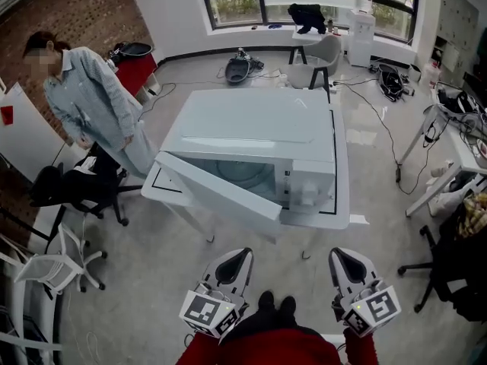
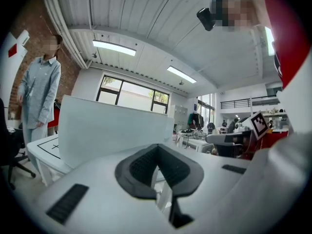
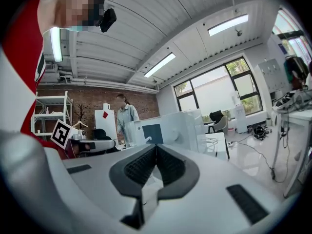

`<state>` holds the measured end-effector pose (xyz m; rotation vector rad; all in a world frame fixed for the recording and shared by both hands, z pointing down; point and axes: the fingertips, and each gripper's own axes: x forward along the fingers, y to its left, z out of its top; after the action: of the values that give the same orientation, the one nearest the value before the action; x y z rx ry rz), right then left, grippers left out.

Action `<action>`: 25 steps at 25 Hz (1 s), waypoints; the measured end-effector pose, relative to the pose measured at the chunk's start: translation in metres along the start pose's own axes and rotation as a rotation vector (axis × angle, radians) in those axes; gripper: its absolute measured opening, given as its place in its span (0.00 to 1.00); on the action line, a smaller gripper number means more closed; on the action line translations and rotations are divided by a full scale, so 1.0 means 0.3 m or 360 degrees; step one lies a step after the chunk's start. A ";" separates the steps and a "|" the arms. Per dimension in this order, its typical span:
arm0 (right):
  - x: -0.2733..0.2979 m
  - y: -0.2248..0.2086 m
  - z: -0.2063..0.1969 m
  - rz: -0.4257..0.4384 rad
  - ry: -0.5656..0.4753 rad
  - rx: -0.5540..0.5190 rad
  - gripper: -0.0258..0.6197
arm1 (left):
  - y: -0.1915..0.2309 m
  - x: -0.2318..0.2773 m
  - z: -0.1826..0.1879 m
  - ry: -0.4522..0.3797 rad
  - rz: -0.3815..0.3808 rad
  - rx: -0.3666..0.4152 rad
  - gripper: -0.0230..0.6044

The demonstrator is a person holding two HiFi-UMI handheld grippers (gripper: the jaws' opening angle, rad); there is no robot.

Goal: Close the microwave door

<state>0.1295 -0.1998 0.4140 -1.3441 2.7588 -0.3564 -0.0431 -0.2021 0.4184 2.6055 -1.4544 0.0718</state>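
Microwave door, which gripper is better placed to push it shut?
Probably the left gripper: the open door stands out in front of it, its outer face filling the left gripper view. The right gripper faces the control panel.

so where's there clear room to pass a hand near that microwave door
Bare floor in front of the table, by the open door; the microwave top is bare too. Crowded: black chair left, desk and dark chair right.

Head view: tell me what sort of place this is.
Probably an office or lab workroom, not a kitchen: the microwave sits on a white table mid-room, with office chairs, a cluttered desk and loose cables.
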 end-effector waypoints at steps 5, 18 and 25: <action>0.042 -0.037 -0.002 -0.0039 0.0043 -0.0014 0.06 | 0.041 0.058 0.034 -0.0022 0.0039 0.0106 0.05; 0.043 -0.072 0.004 -0.0103 0.0056 -0.0035 0.06 | 0.098 0.186 0.076 0.0228 0.0231 0.1499 0.51; 0.053 -0.092 0.028 -0.0127 0.0023 -0.0011 0.06 | 0.098 0.275 0.084 0.0195 0.0231 0.1327 0.52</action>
<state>0.1422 -0.2302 0.4129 -1.4626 2.7260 -0.3626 -0.0256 -0.2907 0.4065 2.9760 -1.8473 1.0411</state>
